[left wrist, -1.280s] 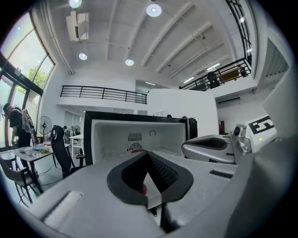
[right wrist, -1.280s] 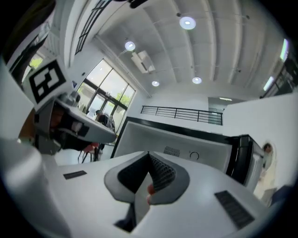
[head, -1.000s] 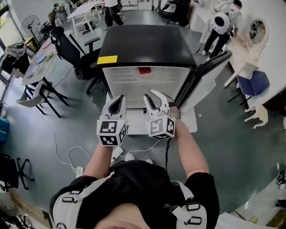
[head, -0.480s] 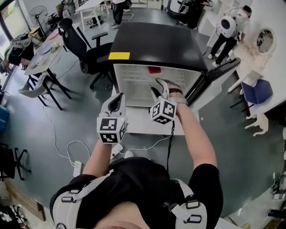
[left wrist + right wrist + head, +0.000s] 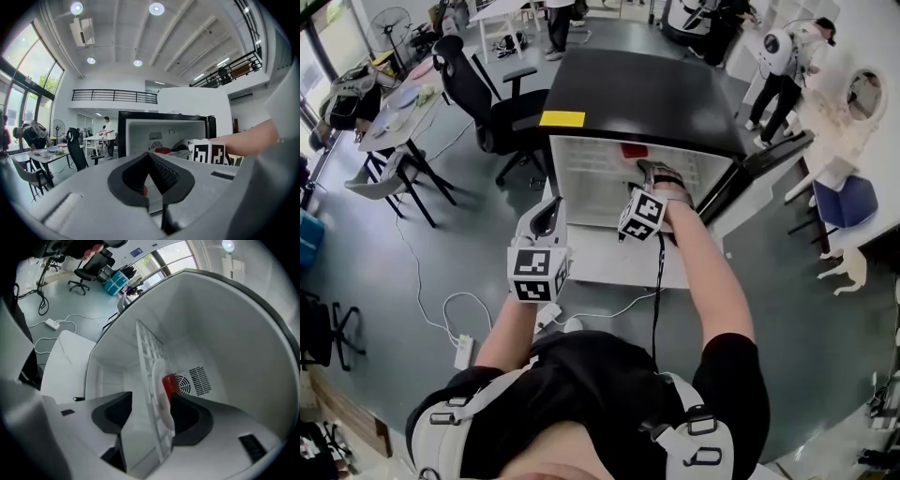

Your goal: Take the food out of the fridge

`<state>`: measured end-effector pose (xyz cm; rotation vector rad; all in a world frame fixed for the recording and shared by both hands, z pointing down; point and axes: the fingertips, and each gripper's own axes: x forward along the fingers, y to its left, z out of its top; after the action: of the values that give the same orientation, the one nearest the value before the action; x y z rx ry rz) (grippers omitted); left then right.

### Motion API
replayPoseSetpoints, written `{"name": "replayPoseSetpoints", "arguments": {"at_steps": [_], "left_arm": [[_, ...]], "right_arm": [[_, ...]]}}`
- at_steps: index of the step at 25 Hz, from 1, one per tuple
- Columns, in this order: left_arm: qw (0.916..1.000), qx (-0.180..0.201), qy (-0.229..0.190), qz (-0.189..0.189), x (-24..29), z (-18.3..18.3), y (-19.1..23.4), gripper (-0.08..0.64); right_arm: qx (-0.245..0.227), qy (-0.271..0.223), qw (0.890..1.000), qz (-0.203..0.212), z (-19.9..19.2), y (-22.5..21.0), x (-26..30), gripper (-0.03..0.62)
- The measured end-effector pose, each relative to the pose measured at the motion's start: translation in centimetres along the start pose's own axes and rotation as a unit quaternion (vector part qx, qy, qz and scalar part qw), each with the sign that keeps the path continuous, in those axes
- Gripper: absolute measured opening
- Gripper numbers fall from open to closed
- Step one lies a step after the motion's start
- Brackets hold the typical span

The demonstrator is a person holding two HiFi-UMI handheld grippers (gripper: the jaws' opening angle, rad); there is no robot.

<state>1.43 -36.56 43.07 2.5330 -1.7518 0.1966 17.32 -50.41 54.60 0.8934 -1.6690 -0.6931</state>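
- Now the red food [image 5: 169, 383] lies on a white plate [image 5: 165, 408] far back in the fridge [image 5: 637, 94]. The plate rests on the wire shelf [image 5: 145, 345], just before the rear vent grille [image 5: 199, 379].
- The right gripper [image 5: 649, 172] reaches into the cavity, rolled onto its side, its jaws opening wide. Plate rim and shelf edge line up with the gap, but the pads press on nothing.
- One jaw seems to sit below shelf level. If it closes like that it would likely clamp wire and plate together, and a pull would then jam or drag the shelf.
- A pinch on the thin rim alone could tilt the plate and let the food slide off.
- The left gripper [image 5: 548, 214] hangs outside, in front of the fridge, jaws together with nothing between them.
- The fridge door [image 5: 755, 169] stands open to the right, clear of the reach, so only the shelf itself obstructs.
- An office chair [image 5: 483, 89] stands near the fridge's left side, and a power strip [image 5: 462, 352] with white cable lies on the floor beside the person.
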Motion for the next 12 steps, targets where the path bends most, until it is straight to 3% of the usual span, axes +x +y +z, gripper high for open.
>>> {"name": "replayPoseSetpoints", "arguments": {"at_steps": [5, 12], "left_arm": [[1.0, 0.002, 0.003, 0.003, 0.0, 0.0, 0.2, -0.002], [1.0, 0.005, 0.005, 0.0, 0.2, 0.0, 0.1, -0.002]], "right_arm": [[-0.016, 0.025, 1.0, 0.009, -0.7, 0.3, 1.6, 0.236], [-0.079, 0.027, 0.996, -0.026, -0.9, 0.4, 1.3, 0.232]]}}
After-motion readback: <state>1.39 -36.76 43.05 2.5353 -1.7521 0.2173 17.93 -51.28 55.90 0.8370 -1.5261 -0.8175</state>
